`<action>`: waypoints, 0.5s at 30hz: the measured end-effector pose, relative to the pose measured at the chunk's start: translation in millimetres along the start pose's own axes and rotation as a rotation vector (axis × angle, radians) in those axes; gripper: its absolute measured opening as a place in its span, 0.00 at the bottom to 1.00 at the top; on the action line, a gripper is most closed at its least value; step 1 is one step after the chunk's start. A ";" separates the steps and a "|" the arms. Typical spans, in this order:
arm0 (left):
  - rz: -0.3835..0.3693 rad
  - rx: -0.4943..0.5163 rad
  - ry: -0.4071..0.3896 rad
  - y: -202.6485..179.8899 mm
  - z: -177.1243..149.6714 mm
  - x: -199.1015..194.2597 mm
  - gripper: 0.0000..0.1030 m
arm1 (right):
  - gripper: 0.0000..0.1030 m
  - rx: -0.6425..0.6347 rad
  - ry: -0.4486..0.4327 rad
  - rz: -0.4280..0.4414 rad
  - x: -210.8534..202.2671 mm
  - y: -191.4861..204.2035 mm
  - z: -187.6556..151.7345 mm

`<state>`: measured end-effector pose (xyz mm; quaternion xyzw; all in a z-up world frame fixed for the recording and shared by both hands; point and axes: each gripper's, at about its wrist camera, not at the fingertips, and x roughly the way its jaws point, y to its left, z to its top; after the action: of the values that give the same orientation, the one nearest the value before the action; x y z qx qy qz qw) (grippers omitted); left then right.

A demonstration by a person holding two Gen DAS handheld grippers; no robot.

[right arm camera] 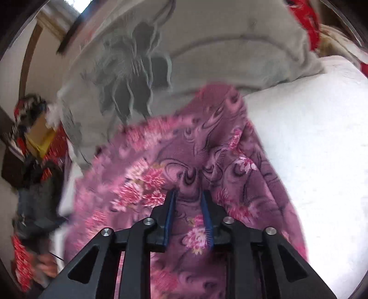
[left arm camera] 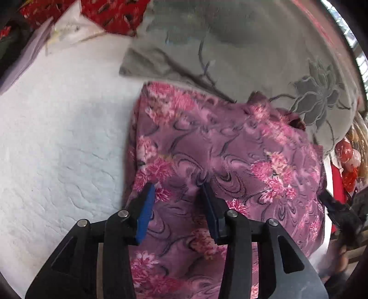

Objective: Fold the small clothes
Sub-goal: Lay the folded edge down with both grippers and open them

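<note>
A purple floral garment [left arm camera: 218, 161] lies on the white bed [left arm camera: 57, 138] beside a grey pillow [left arm camera: 253, 46], both grippers' jaws spread above it, left gripper [left arm camera: 177, 191] and right gripper [right arm camera: 188, 195] pinching nothing; the plush fabric could bunch if grabbed unevenly.

A home bedroom: a bed [left arm camera: 57, 142] with a white quilted cover, a grey flower-patterned pillow [left arm camera: 264, 46] at its head, and red patterned bedding [left arm camera: 115, 13] heaped beyond.

Both wrist views look steeply down, close over the purple floral garment [left arm camera: 218, 147] [right arm camera: 195, 161], sharing it and the grey pillow [left arm camera: 253, 46] [right arm camera: 218, 46] ahead.
</note>
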<state>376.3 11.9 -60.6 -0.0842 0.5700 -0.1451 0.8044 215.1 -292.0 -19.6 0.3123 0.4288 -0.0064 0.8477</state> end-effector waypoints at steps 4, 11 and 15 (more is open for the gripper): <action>-0.058 -0.078 0.038 17.2 -3.5 -6.9 0.40 | 0.46 0.108 -0.080 -0.080 -57.1 -39.9 -6.8; -0.023 -0.083 0.049 18.0 -13.7 -14.7 0.42 | 0.07 0.066 0.014 -0.107 -69.3 -59.2 -50.2; -0.016 -0.063 0.060 20.2 -19.2 -16.2 0.42 | 0.04 0.090 -0.116 -0.148 -91.1 -59.2 -56.8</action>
<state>356.0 36.8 -58.7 -0.1096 0.5973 -0.1357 0.7828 99.9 -332.7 -8.8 0.3168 0.4002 -0.1062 0.8533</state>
